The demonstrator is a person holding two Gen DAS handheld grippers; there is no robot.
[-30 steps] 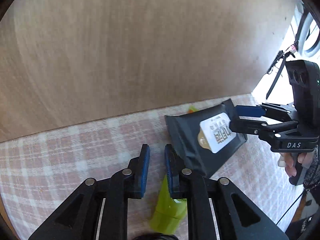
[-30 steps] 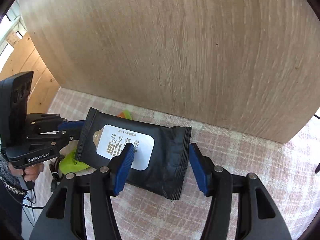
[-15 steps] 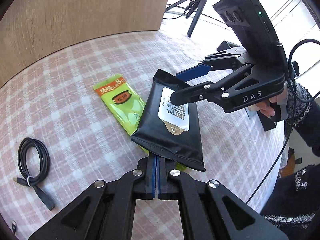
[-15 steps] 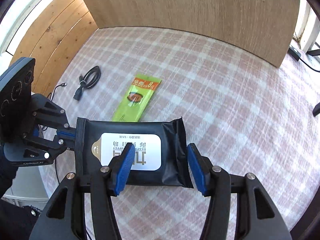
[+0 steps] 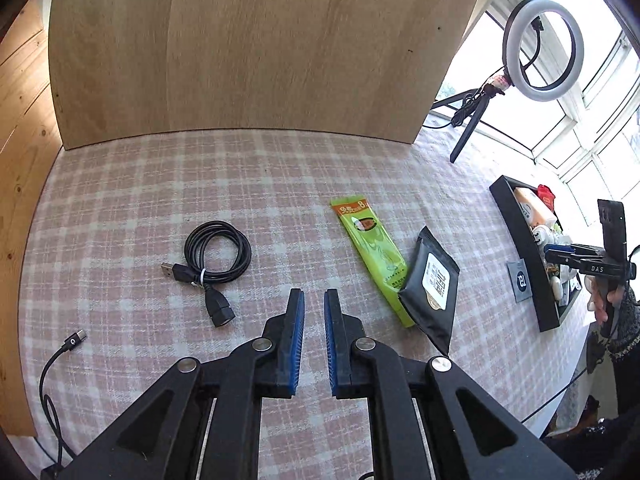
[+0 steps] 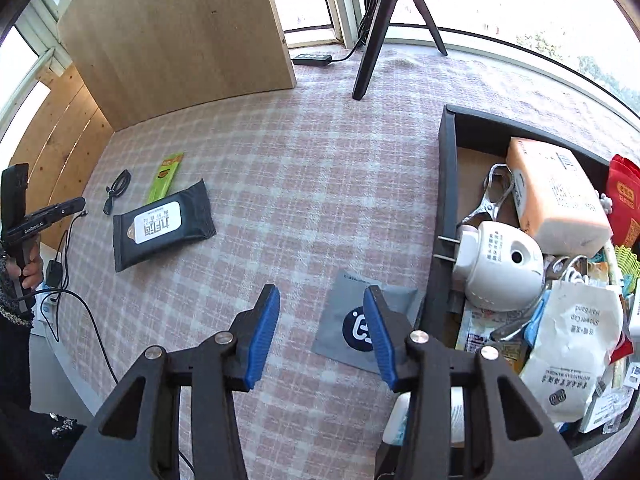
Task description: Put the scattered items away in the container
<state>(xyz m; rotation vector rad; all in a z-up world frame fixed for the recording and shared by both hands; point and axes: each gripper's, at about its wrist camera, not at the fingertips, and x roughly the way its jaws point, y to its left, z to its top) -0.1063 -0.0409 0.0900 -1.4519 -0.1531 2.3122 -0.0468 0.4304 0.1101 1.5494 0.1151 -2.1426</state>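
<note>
A black wipes pack [image 5: 434, 289] lies on the checked cloth, partly over a green sachet [image 5: 370, 242]; both also show in the right wrist view, the pack [image 6: 160, 224] and the sachet [image 6: 164, 176]. A coiled black USB cable [image 5: 212, 260] lies to their left. My left gripper [image 5: 314, 304] is slightly open and empty above the cloth. My right gripper [image 6: 320, 300] is open and empty beside the black container [image 6: 446, 184], over a grey packet [image 6: 360, 324]. The container [image 5: 524, 256] holds several items.
A wooden board [image 5: 248, 48] stands at the back. A ring light on a tripod [image 5: 540, 52] stands back right, and its legs [image 6: 380, 28] show in the right wrist view. Another cable end [image 5: 72, 340] lies at the cloth's left edge.
My left gripper let go of the wipes pack and opened a little. Both grippers pulled back; the pack now lies on the cloth over the sachet. The right gripper moved to the container.
</note>
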